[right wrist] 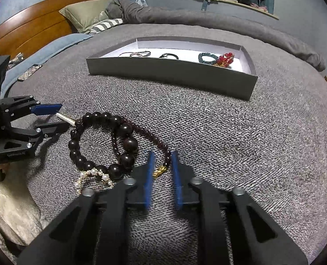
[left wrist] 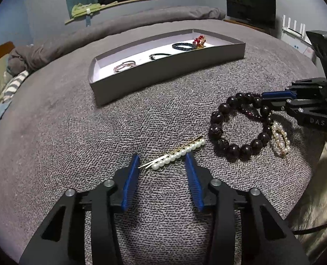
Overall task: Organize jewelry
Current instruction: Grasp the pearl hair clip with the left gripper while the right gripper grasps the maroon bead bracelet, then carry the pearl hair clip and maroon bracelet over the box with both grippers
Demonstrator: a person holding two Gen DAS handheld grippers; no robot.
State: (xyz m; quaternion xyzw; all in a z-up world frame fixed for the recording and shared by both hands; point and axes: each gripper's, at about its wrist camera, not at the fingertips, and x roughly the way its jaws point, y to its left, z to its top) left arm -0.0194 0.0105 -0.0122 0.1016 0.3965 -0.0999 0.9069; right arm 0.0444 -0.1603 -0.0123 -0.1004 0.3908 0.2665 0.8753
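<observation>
A pearl hairpin point(left wrist: 176, 154) lies slanted on the grey bedspread between the blue pads of my left gripper point(left wrist: 162, 154), which stands open around it. The right wrist view shows the same left gripper point(right wrist: 59, 118) with a gap at the pin. A large dark bead bracelet point(left wrist: 216, 130) overlaps a thin garnet bracelet point(right wrist: 156, 140) with a gold charm. My right gripper point(right wrist: 162, 153) is shut on the thin bracelet just above the charm; it enters the left wrist view from the right point(left wrist: 263, 99). A round pearl clip point(right wrist: 92, 173) lies against the big beads.
A long grey tray point(left wrist: 163, 70) farther up the bed holds several bracelets, among them a red one point(right wrist: 226, 58). A phone point(right wrist: 30, 71) rests on a blue blanket at left, near pillows and a wooden headboard point(right wrist: 42, 22). Cream fuzzy fabric point(right wrist: 11, 205) covers the near edge.
</observation>
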